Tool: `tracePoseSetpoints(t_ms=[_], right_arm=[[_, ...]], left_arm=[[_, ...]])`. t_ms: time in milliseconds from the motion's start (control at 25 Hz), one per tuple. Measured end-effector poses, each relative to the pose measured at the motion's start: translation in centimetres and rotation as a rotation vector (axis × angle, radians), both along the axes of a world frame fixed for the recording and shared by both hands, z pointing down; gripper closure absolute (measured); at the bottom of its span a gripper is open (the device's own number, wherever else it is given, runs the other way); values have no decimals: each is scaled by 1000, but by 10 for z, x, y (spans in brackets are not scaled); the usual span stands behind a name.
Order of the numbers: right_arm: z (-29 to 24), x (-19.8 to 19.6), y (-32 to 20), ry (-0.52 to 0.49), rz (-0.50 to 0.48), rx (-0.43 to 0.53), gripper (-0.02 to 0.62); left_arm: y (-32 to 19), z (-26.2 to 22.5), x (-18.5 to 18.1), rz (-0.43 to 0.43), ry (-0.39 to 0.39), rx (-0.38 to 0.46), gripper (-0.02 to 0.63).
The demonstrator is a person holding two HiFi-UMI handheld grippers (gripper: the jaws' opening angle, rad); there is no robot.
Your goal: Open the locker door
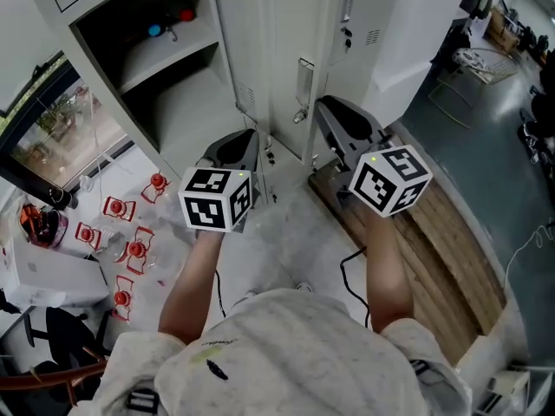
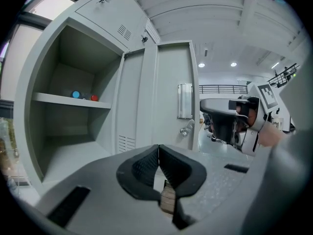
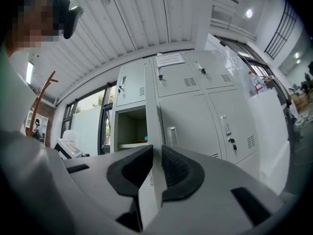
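The grey locker door [image 1: 284, 50] with a vertical handle [image 1: 304, 81] stands just right of an open compartment [image 1: 165, 85]. In the left gripper view the door [image 2: 168, 121] shows its handle [image 2: 185, 101] and latch. My right gripper [image 1: 323, 111] is at the door's handle-side edge. In the right gripper view that thin edge [image 3: 152, 126] runs between the pads of the right gripper [image 3: 156, 153], which press on it. My left gripper [image 1: 250, 139] hangs before the open compartment, left of the door. The left gripper [image 2: 159, 151] has its jaws together with nothing in them.
The open compartment's shelf [image 2: 73, 101] holds small blue and red items. Closed lockers with keys [image 3: 230, 141] stand to the right. Several red-and-white pieces [image 1: 130, 228] lie on the floor at left. A wooden board [image 1: 451, 250] and a black cable [image 1: 347, 276] lie at right.
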State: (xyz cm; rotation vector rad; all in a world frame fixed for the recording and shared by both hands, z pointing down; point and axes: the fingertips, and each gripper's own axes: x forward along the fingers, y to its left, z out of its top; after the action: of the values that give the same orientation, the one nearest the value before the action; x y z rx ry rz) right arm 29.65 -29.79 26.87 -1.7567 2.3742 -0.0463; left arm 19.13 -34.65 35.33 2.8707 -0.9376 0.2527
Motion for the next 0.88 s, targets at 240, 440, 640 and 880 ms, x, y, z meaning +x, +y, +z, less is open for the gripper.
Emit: tracePoseSetpoints(t_ms=[240,440,640,880], right_arm=[[0,14,-7,-16,5,8,568],[1,29,-11,-19,11,13,571],[0,43,-17,-25,-3,15,571],[0,57,-26,-39,-37,20,571]], left_arm=[[-5,-1,11,-5,1,3,598],[-5,-1,20,-17,2,7,598],[-8,1,25,-46,1,4,598],[-12,5,31,-90,0,-2,598]])
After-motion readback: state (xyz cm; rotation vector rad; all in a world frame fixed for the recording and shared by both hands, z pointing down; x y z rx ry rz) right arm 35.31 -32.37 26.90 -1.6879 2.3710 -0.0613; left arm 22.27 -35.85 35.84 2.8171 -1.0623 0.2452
